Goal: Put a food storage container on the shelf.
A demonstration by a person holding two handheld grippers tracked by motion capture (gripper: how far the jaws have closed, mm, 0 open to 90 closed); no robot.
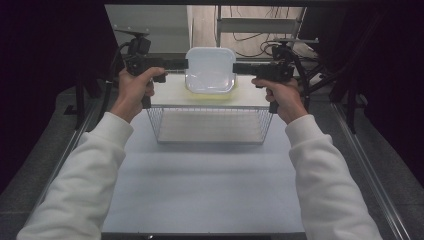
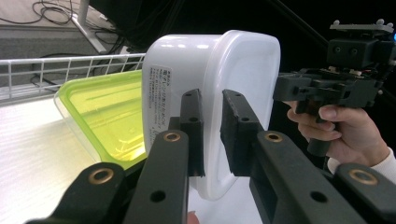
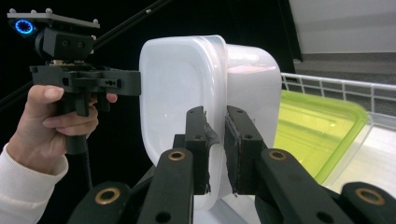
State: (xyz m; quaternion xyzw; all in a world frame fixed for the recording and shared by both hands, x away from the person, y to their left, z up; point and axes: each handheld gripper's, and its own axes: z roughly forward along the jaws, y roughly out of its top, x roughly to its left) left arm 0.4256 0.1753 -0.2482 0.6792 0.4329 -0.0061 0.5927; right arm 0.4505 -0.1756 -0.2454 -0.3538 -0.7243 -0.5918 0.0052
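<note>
Both forearms, in white sleeves, extended from the near edge toward the far end of the table, hands level with each other and wrists straight. Left gripper (image 1: 184, 64) aimed rightward, jaws clamped on the left rim of the white container (image 1: 210, 70); right gripper (image 1: 236, 68) aimed leftward, jaws clamped on the right rim of the same container. White container held between the two grippers, raised and tilted on edge above the yellow-green lid (image 1: 210, 93), over the far part of the table and beyond the wire basket (image 1: 210, 125). From the high view: broad rounded-square face of the container turned toward the camera, lid visible as a thin yellow band under it, basket standing just on the near side. From the left gripper view: printed label (image 2: 159, 102) on the container's side wall, translucent yellow-green lid (image 2: 105, 116) lying on the pale surface to the left, white wire rail (image 2: 70, 63) behind it, and the right hand (image 2: 348, 133) with its gripper on the far rim. From the right gripper view: container rim pinched between the two black pads, lid (image 3: 317, 130) to the right with the wire rail behind it, left hand (image 3: 44, 126) with its gripper at the opposite rim. Table (image 1: 200, 195) white and matte, framed by metal rails at the left and right. Grey floor around it, dark curtains at both sides, cables (image 1: 255, 42) lying on the floor past the far end.
</note>
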